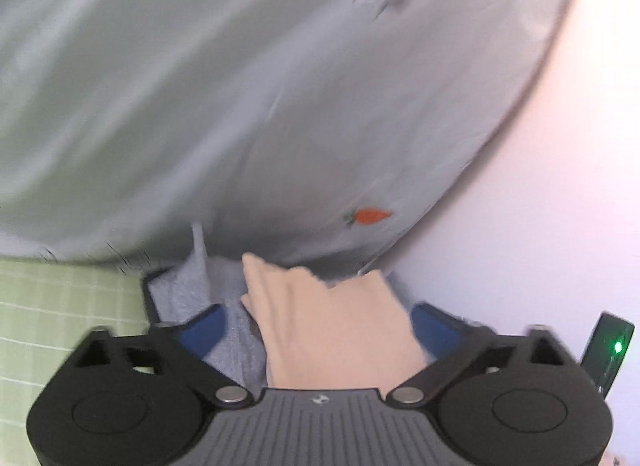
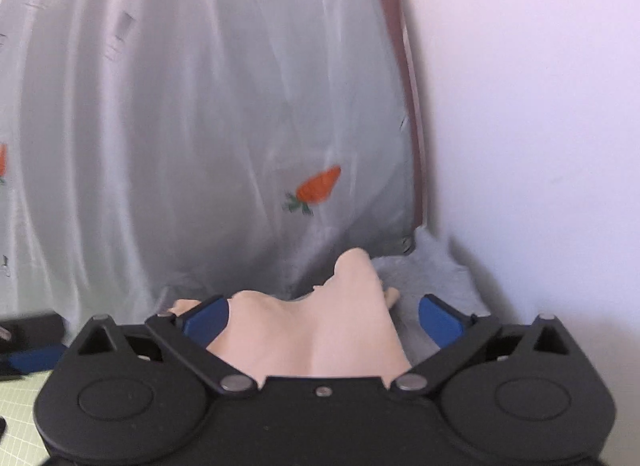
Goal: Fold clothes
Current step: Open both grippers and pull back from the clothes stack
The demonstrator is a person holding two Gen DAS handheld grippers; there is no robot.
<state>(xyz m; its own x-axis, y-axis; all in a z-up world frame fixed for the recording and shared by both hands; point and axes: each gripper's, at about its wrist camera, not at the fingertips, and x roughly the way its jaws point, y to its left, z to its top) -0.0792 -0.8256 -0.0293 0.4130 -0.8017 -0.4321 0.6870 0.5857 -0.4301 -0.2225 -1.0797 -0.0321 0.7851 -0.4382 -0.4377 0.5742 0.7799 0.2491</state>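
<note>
Nearest in the left wrist view, the left gripper [image 1: 318, 322] has its jaws wide apart, and a peach cloth [image 1: 332, 326] lies loose between the blue pads [image 1: 208, 324] without being pinched. Under it sits a grey knitted garment [image 1: 188, 290], soft and fuzzy, whose left edge meets a green checked surface [image 1: 60, 306]. In the right wrist view, the right gripper [image 2: 324, 316] also stands spread wide, with the same smooth peach cloth [image 2: 312, 334] rumpled into a ridge between its pads [image 2: 440, 322], which do not press on it. The grey garment [image 2: 424, 278] reaches out to the right, up to a plain pale wall [image 2: 520, 105]. Both grippers tilt somewhat downward. Beyond hangs a pale, glossy, creased sheet [image 2: 180, 125] printed with an orange carrot [image 2: 318, 185], closing off the room ahead.
</note>
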